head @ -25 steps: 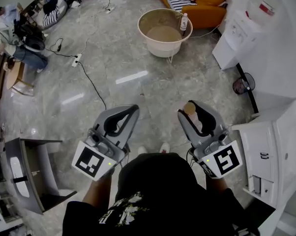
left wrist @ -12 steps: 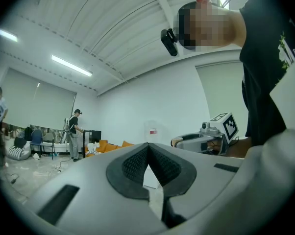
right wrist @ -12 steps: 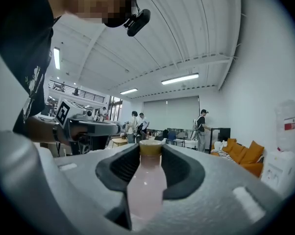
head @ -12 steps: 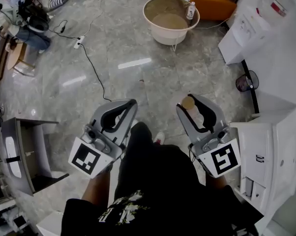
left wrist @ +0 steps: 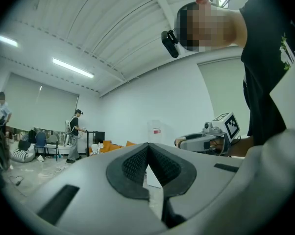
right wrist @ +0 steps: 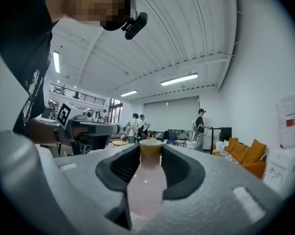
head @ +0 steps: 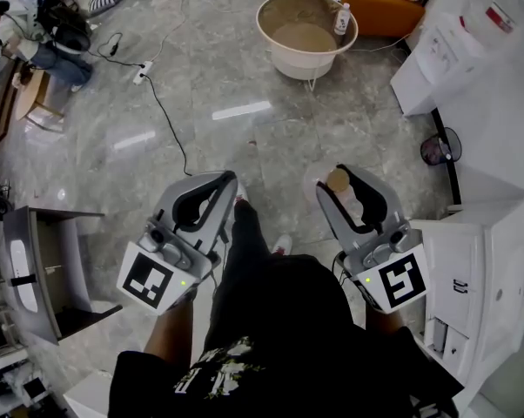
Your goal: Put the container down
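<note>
Clamped between the right gripper's (head: 340,181) pads: the pink container (right wrist: 145,180), cap (right wrist: 150,147) just past the tips. Alongside, left gripper (left wrist: 148,155) pinched shut, empty. Apparently only floor (head: 245,146) far beneath the jaws; risk of dropping and rolling if released here.

Container (head: 347,200) in the right claw (head: 338,179), left claw (head: 229,181) level to its left, basin (head: 288,64) on the floor (head: 349,120) well ahead

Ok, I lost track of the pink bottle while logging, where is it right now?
The pink bottle is clamped between the jaws of the right gripper, at the head view's right, held over the marble floor, short of the beige tub.
</note>
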`<state>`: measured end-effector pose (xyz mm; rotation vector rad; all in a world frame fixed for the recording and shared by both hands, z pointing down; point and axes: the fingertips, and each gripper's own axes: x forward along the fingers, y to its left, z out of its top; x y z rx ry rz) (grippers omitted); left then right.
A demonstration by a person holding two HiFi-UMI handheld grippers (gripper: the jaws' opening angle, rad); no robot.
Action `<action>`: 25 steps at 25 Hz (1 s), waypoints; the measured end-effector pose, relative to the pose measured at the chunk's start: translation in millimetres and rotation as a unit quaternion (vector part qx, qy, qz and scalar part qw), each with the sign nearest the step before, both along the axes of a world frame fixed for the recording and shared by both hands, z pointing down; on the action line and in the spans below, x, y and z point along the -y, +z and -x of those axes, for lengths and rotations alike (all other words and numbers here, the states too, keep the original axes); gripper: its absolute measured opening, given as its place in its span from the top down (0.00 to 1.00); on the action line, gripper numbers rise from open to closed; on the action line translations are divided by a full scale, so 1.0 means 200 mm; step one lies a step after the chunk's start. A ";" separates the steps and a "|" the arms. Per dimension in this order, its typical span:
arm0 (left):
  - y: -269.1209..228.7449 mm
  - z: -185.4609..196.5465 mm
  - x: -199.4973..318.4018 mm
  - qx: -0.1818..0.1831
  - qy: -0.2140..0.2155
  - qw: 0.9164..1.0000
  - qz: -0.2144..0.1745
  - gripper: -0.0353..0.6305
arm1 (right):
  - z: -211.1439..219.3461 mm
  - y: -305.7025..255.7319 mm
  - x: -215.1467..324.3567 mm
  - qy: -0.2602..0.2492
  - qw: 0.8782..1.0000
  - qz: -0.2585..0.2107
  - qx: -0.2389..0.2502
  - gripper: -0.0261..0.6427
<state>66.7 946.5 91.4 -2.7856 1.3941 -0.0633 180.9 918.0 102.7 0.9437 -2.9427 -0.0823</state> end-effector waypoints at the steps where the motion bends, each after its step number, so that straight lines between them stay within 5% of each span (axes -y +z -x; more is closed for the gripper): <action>1: 0.01 0.01 0.01 -0.002 0.001 1.000 0.000 0.94 | 0.01 0.01 0.01 0.000 1.000 0.001 -0.001 0.76; 12: 0.07 0.10 0.29 -0.012 0.010 1.000 0.009 0.94 | 0.09 0.05 0.26 0.011 1.000 0.018 -0.007 0.76; 25: 0.03 0.47 0.77 0.003 -0.017 1.000 0.021 0.94 | 0.47 0.01 0.78 -0.017 1.000 0.022 0.000 0.76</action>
